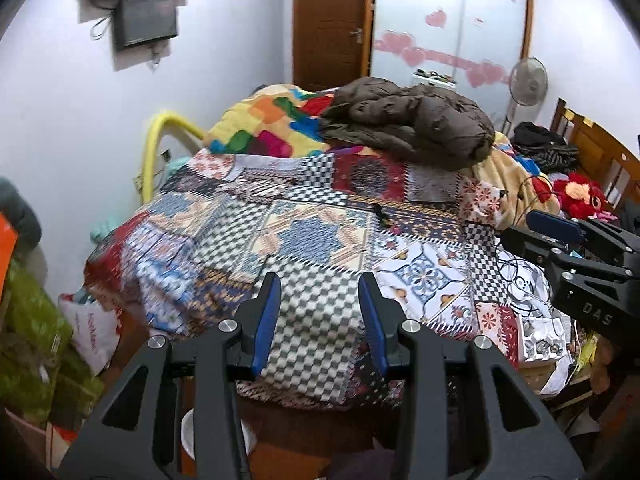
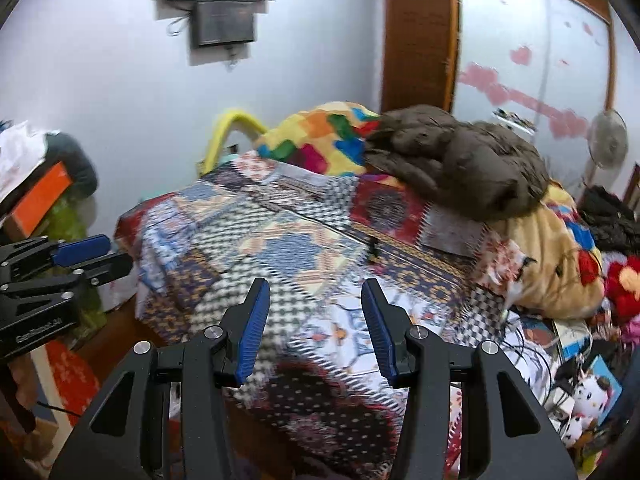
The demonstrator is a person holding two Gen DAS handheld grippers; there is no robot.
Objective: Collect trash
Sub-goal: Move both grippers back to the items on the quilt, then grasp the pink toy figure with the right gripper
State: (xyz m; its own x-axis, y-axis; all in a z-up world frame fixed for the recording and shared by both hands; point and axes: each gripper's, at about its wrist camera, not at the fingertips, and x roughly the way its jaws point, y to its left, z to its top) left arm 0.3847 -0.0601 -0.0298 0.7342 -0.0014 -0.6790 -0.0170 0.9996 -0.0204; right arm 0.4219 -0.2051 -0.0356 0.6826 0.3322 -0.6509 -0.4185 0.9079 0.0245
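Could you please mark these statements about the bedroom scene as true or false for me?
1. Both grippers are empty. True: the left gripper and the right gripper stand open with only the patchwork bedspread showing between their fingers.
2. A brown padded jacket lies on the bed. True.
3. The wooden door stands wide open. False: it is closed.
4. The standing fan is on the bed. False: it stands beyond the bed, by the frosted wardrobe.
5. A red plush toy lies near the headboard. True.
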